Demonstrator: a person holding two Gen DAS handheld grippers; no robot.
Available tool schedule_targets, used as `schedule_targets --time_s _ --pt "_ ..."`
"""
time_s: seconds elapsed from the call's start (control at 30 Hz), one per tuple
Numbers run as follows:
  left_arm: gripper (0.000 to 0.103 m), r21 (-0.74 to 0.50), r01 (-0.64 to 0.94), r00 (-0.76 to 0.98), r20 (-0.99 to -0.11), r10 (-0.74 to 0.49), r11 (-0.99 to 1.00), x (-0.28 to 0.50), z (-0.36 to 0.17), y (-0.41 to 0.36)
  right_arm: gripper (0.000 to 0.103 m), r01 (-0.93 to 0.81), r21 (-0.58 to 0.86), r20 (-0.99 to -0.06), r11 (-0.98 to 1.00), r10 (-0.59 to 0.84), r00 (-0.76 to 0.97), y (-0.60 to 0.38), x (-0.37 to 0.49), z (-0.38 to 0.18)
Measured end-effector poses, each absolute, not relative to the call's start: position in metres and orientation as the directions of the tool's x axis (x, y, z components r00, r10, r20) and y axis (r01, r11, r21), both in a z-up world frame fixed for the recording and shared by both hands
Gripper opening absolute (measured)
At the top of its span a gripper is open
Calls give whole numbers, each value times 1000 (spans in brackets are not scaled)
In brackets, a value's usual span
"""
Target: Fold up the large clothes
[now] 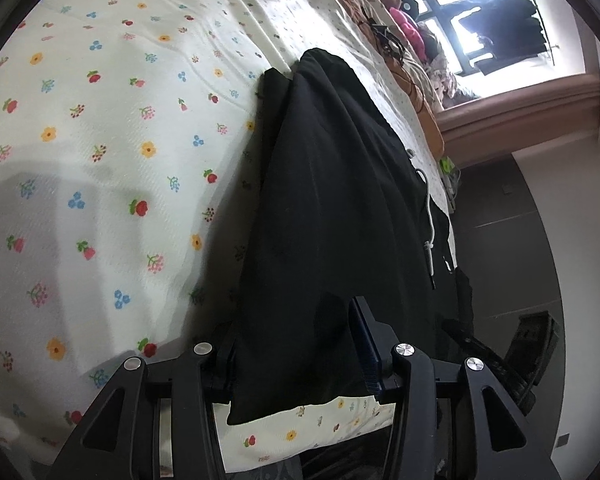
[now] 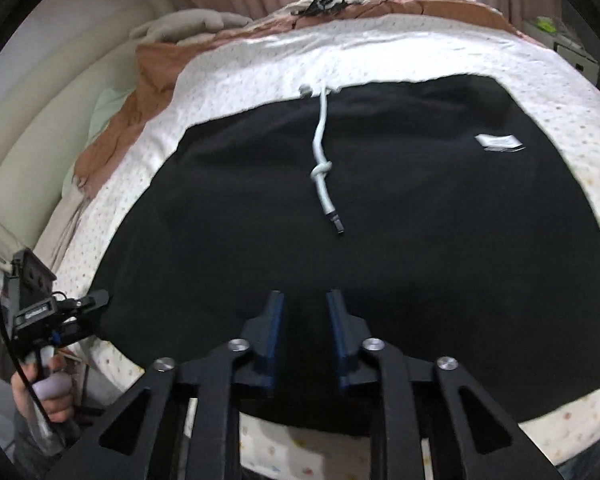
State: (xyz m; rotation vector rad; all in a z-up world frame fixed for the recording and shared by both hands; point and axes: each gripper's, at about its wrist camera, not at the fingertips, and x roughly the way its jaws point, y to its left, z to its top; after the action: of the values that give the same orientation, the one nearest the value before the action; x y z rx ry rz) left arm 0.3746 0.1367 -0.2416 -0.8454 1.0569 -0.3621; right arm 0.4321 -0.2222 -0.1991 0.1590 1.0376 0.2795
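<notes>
The black garment (image 2: 360, 216) lies across the floral sheet (image 1: 100, 120), apparently folded once at most. The left gripper (image 1: 300, 344) stands part-open with cloth between its jaws; whether it pinches is unclear. The right gripper (image 2: 304, 300), narrowly parted, holds nothing at lower centre.

No legible text appears in either view. A white label (image 2: 499, 142) on the black garment (image 2: 380, 260) carries dark print, too blurred to read. A small plate with pale lettering on the left gripper (image 2: 80, 312), seen in the right wrist view, is likewise unreadable.
</notes>
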Motion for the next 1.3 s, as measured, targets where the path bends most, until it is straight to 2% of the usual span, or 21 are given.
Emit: schedule_targets --time_s 0.43,0.57,0.97,1.07,1.17,1.23,1.27,1.3 --pt "48 -757 -148 481 -617 -622 637 374 -242 134 15 -123 228 -864 966 259 432 -213 451 -221" --pt "39 -751 -165 486 -626 -610 639 369 -242 137 12 -111 230 -870 967 255 422 -214 444 -226" --pt "37 -760 -176 495 -618 -610 626 363 -242 142 12 -165 249 -884 954 294 363 -214 391 -233" --pt "37 -768 -179 501 -609 -615 615 362 -244 144 11 -157 268 -890 951 307 336 -216 392 -228" --pt "37 -765 -177 499 -612 -613 619 362 -243 144 12 -176 266 -870 948 314 380 -221 396 -205" --pt "37 -761 -175 496 -616 -612 625 362 -242 144 27 -190 231 -864 954 291 412 -222 404 -193" --pt "37 -761 -175 495 -617 -612 625 363 -242 144 42 -186 222 -856 957 282 433 -224 410 -188" --pt "37 -761 -176 496 -616 -612 624 362 -243 144 44 -181 219 -851 959 278 446 -225 414 -185"
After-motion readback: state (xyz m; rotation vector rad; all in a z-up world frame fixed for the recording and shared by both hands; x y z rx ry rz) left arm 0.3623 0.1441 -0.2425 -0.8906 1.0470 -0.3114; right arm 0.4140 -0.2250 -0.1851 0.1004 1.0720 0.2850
